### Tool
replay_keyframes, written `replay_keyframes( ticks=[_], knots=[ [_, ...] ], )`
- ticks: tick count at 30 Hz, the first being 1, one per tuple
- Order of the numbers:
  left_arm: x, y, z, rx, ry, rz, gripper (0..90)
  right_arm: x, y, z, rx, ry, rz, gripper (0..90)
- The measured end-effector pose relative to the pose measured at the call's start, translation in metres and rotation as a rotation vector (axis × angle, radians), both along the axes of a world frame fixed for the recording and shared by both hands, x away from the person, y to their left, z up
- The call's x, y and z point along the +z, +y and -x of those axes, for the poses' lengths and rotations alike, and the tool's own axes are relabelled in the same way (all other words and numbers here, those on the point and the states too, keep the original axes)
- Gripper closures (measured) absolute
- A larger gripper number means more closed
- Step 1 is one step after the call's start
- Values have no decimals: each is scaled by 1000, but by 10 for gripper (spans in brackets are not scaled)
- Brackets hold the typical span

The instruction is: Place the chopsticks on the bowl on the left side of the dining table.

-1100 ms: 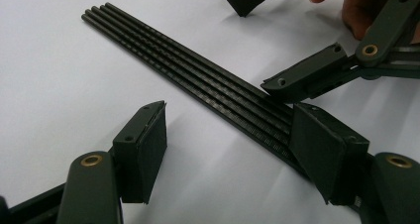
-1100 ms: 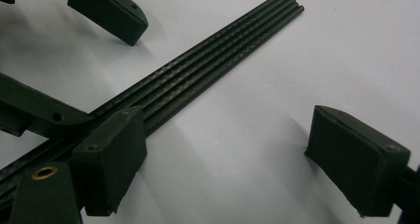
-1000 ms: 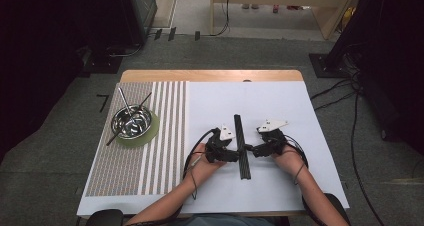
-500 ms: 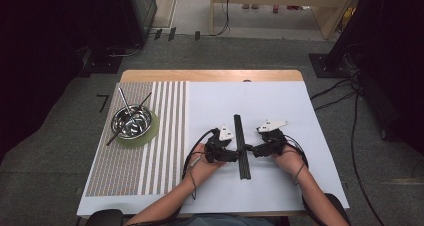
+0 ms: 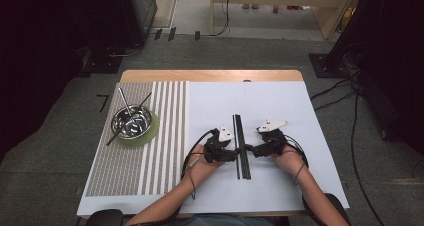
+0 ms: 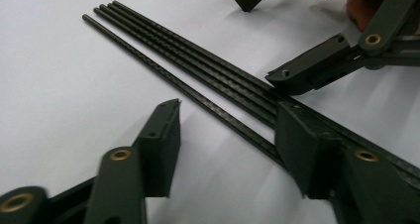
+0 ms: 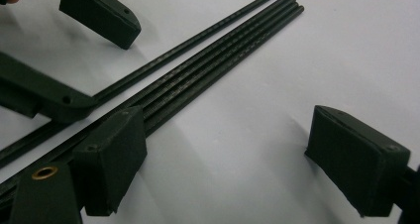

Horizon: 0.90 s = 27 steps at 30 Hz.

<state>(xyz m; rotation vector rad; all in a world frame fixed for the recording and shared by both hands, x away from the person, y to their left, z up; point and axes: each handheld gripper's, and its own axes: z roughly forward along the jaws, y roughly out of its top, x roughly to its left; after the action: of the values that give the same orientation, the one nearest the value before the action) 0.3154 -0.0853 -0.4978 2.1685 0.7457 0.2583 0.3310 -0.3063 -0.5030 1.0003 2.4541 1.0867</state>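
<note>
On the white worktop (image 5: 280, 106), the left gripper (image 5: 231, 153) has its fingers apart astride one stray black rod (image 6: 163, 75). Close squarely on it alone. Just right lie three bundled rods (image 5: 244, 146); the right gripper (image 5: 250, 151) gapes beside them.

Both forearms enter from the bottom of the high view and converge toward the table centre. The left gripper (image 5: 234, 151) is held low, pointing right, jaws spread wide apart. The right gripper (image 5: 248, 150) is held low, pointing left, jaws likewise spread wide. The two grippers face each other, tips close together. Each hand wraps its gripper body from behind.
</note>
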Motion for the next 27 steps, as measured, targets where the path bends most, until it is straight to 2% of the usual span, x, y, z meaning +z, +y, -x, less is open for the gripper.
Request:
replay_keyframes(
  ticks=[4, 14, 18, 27],
  knots=[
    [1, 2, -1, 2, -10, -15, 547, 0, 0, 0, 0, 0, 0, 151],
    [4, 9, -5, 9, 25, -23, 694, 0, 0, 0, 0, 0, 0, 151],
    [5, 11, -7, 10, 41, -23, 737, 0, 0, 0, -1, 1, -1, 151],
    [7, 16, -11, 11, 77, -15, 769, 0, 0, 0, -1, 1, -1, 151]
  ],
)
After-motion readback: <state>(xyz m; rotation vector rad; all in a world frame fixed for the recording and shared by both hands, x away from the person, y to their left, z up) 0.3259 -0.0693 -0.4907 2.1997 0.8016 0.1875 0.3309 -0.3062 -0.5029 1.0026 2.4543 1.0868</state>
